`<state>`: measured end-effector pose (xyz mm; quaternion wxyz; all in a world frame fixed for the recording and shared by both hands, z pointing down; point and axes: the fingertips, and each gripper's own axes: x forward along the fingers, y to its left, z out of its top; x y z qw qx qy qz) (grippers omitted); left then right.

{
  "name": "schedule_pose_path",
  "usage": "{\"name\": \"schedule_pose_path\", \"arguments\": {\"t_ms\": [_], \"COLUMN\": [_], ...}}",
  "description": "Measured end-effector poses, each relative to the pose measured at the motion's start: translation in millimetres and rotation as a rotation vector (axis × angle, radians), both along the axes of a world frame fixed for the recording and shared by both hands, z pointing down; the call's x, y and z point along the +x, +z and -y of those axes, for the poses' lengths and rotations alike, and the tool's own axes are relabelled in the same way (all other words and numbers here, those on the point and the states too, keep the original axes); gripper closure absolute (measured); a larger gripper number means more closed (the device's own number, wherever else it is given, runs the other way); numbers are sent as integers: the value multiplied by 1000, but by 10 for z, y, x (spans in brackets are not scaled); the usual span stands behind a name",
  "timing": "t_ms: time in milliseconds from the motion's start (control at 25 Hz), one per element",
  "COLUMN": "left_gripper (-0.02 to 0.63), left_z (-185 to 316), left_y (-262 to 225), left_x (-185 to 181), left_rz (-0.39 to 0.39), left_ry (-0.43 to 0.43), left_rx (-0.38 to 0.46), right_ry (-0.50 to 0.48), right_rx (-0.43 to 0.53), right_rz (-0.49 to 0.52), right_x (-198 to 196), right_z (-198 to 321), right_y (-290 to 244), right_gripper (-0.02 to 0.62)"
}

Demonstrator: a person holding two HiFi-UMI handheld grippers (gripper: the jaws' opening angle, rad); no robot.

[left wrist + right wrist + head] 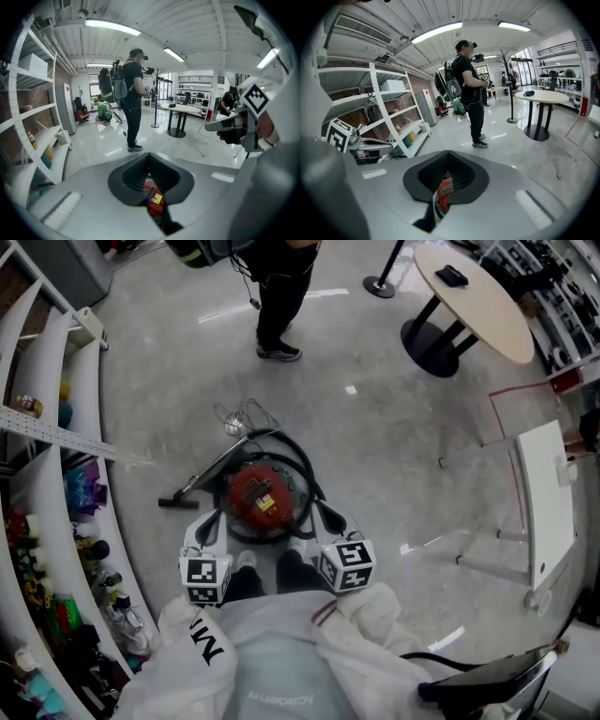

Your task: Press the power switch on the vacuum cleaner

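Note:
The red vacuum cleaner (258, 499) sits on the grey floor just in front of my feet, ringed by its black hose (302, 465). My left gripper (212, 525) hangs over its left side and my right gripper (329, 517) over its right side, both a little above it. Each one is shut with nothing between its jaws. In the left gripper view a red strip of the vacuum cleaner (154, 200) shows through the slit under the left gripper (149, 180). The right gripper view shows the vacuum cleaner (444, 190) the same way below the right gripper (446, 174). I cannot make out the power switch.
The vacuum's wand (214, 471) runs left to a floor head (177, 503); a wire tangle (246, 415) lies behind. White shelves (58, 432) line the left. A person (281, 296) stands ahead, a round table (473, 298) at back right, a white stand (544, 504) at right.

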<state>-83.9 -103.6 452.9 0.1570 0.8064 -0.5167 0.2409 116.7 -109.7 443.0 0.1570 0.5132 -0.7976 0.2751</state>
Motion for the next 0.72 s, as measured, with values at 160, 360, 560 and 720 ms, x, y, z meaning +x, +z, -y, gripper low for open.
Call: {"name": "schedule_pose_path", "arguments": {"t_ms": [160,360,560,720], "left_gripper": [606,606,606,606], "left_z": [-57,-130,-181,-166], "left_y": [27,64,139,249], "left_x": [35,42,91,97], "left_rz": [10,20,21,24], "left_ry": [-45,-98,-122,-119], "left_rx": [-14,-28,-43,-62], "right_ry": [-49,-112,-149,-154], "right_rx": [-11,-21,-40,-50], "right_rz": [6,9,7,4], "right_x": [29,2,1,-31], "right_z": [68,118,134,175], "right_y": [71,120,169,206], "right_gripper": [595,595,595,595]}}
